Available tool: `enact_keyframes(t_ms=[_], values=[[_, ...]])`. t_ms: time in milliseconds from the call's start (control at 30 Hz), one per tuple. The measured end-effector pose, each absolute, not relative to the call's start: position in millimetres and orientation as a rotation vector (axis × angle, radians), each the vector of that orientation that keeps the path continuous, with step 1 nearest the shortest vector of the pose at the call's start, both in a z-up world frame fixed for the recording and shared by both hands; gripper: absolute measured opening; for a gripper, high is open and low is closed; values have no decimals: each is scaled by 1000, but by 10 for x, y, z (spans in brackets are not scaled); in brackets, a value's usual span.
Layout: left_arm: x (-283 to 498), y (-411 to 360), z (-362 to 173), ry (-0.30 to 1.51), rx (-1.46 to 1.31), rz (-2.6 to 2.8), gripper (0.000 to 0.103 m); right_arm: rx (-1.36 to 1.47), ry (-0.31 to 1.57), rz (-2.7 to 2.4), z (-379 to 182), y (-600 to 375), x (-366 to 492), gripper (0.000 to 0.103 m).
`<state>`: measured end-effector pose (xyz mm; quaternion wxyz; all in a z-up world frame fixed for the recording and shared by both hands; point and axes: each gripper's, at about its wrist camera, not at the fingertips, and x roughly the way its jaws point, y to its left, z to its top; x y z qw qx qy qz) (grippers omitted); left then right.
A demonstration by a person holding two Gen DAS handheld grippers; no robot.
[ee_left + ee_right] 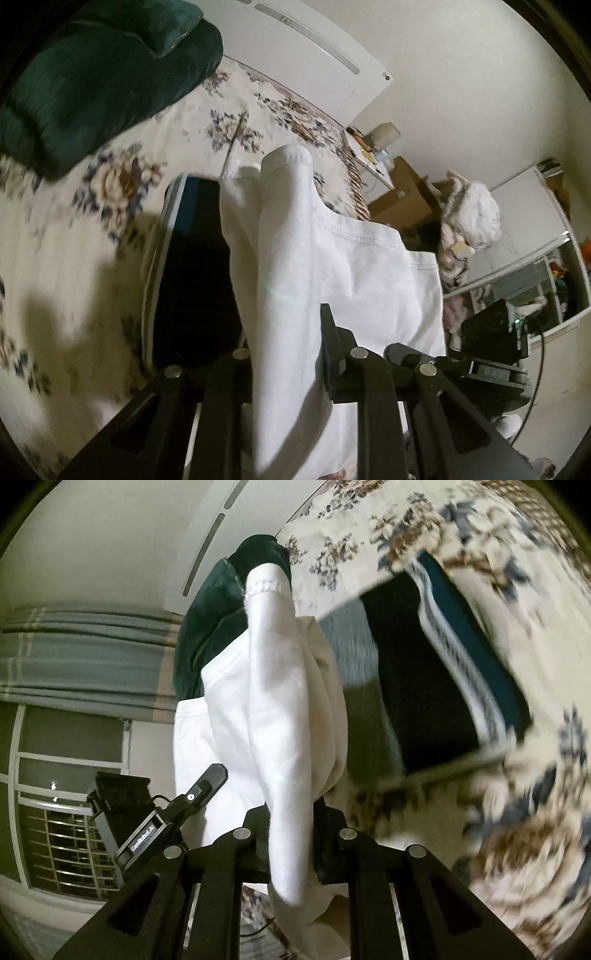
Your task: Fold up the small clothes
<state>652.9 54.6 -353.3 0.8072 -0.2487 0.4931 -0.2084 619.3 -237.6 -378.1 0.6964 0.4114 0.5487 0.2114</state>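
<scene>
Both the left tool (286,354) and right tool (290,819) pinch the white garment (332,266), lifted above the floral bedspread (110,206), apparently beside a dark folded cloth (195,266).

Garment (314,266) hangs above bedspread (74,229); folded cloth (192,273) on bedspread behind it.

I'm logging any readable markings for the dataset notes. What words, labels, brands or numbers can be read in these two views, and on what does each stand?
Pale lettering on the left gripper's body, seen from the right wrist: too blurred to read.
Raised characters on the right gripper's body, seen from the left wrist: unreadable.
Small marks on the white panel: too small.
White garment: no text visible.
</scene>
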Motion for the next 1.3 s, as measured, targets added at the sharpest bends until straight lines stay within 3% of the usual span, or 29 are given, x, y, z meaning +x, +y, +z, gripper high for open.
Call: enact_keyframes(t_ms=[233,400,533,767,833,867,900,933,1000,1033,1133,1300], values=[[7055,368,-3829,1093,-436,-393,17,872,1273,451,-4059,-2506,7048,15],[7187,255,-3984,1133,-374,-369,18,845,1316,427,-4356,-2494,7212,15],[7197,124,-4037,1149,-273,-315,24,811,1346,407,-4458,-2487,7259,16],[7098,-5,-3920,1098,-117,-195,36,505,1353,249,-4243,-2369,7229,39],[7040,-12,-3870,1081,-84,-164,44,412,1332,187,-4134,-2327,7162,46],[7004,-1,-3833,1065,-74,-146,45,358,1317,149,-4062,-2304,7109,56],[6960,6,-3791,1052,-65,-131,54,308,1298,111,-3996,-2282,7047,71],[6942,19,-3766,1044,-59,-120,76,272,1283,79,-3944,-2268,6991,77],[6871,41,-3680,1025,-47,-100,96,186,1249,5,-3836,-2239,6849,94],[6802,60,-3610,1009,-41,-89,96,154,1229,-30,-3782,-2232,6761,100],[6660,86,-3467,997,-27,-68,102,77,1197,-111,-3646,-2195,6521,103],[6325,155,-3154,966,-20,-49,102,5,1133,-210,-3250,-2117,6058,103]])
